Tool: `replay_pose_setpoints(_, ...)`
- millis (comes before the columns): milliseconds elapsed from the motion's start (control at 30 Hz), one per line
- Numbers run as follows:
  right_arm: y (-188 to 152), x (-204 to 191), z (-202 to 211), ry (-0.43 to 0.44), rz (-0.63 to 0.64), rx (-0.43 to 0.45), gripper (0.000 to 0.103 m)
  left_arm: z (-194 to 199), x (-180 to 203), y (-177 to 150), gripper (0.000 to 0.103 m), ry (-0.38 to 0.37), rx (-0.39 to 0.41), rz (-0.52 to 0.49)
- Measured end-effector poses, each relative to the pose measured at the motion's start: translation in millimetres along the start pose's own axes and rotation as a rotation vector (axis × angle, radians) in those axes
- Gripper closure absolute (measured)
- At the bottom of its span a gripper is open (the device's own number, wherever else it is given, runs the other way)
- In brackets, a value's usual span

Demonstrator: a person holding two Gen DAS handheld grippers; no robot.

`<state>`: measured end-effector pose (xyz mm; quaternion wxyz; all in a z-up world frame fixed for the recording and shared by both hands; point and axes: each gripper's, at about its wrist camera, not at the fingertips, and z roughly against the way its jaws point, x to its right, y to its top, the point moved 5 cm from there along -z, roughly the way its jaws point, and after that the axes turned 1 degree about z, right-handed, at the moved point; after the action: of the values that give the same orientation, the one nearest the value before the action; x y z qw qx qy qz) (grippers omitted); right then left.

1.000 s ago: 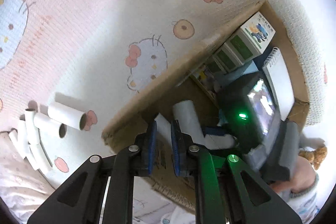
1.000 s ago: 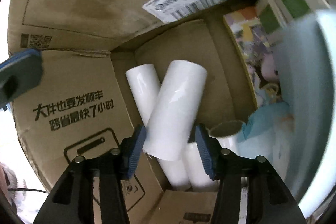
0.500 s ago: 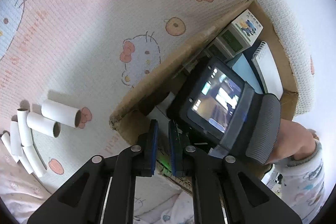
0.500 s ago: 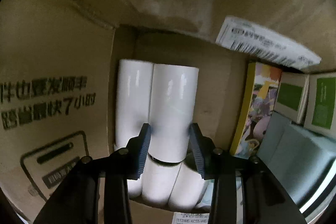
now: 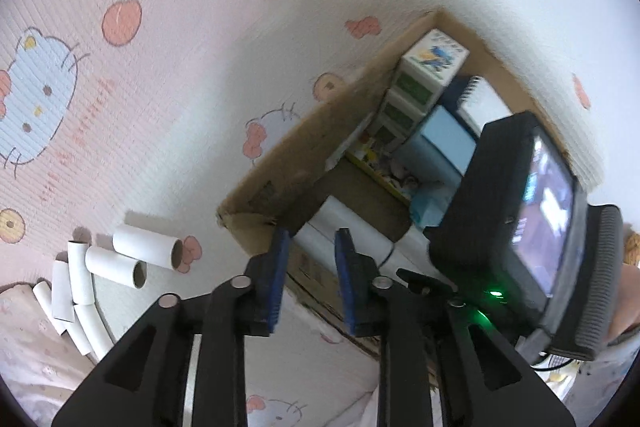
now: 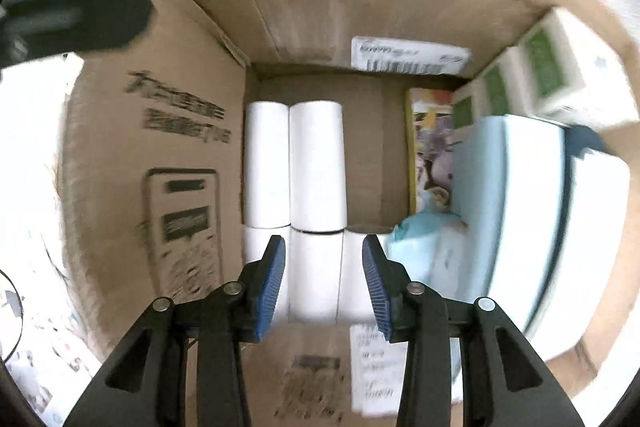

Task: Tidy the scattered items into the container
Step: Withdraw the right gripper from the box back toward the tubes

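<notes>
Left wrist view: left gripper (image 5: 309, 281), jaws slightly parted and empty, above the brown corrugated cardboard box (image 5: 292, 143); loose white cardboard tubes (image 5: 146, 251) lie on the pink cartoon-print mat (image 5: 160, 75) well apart from it. Right wrist view: right gripper (image 6: 324, 285), jaws wide and empty, over white tubes packed side by side (image 6: 316, 167) on the box floor. Tubes likely light, hollow, crushable; grip gently across mid-length.

A pink cartoon mat (image 5: 168, 75) is lying under everything, printed with cat faces (image 5: 38, 99), bows (image 5: 362, 27) and round orange shapes (image 5: 121, 17); its pattern is blurring slightly.
</notes>
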<state>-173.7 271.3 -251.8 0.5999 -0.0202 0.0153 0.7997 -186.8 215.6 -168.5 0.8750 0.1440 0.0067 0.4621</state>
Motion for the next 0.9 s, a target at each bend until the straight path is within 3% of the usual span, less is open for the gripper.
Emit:
replay_pose_setpoints(67,-5.7,-25.3,11.3,-0.013,-0.013,0.041,0.066,6.2,4.5,-7.2,0.074,-0.005,0.023,-0.006)
replay_pose_setpoints(167,-50.0,-6.1,29.0,-0.054,-0.015,0.086,0.066,12.5,7.2,-15.9,0.073,-0.003,0.054,-0.003)
replay_pose_setpoints(267,-76.0,-69.3,51.3,-0.062,-0.022,0.120,0.066,19.2,6.8,-25.5,0.073,-0.001,0.088,0.017)
replay_pose_setpoints(367,-73.1,-56.0,19.0,-0.086,-0.034,0.153,0.066,27.6,5.2,-39.4,0.072,0.000,0.136,0.023)
replay_pose_setpoints(533,-79.1,-70.2,21.4,-0.126,-0.067,0.231,0.066,44.9,6.1,-64.5,0.066,0.007,0.235,-0.010)
replay_pose_setpoints(700,-97.1,-89.7,37.3,-0.281,-0.130,0.351,0.066,53.7,-1.2,-97.0,0.061,-0.034,0.297,0.014)
replay_pose_setpoints(800,-113.5,-102.9,42.0,-0.310,-0.158,0.426,0.066,51.8,-13.7,-119.3,0.059,-0.075,0.307,0.063)
replay_pose_setpoints(900,-125.5,-115.6,45.4,-0.419,-0.134,0.492,0.066,48.4,-29.0,-140.5,0.058,-0.098,0.312,0.108)
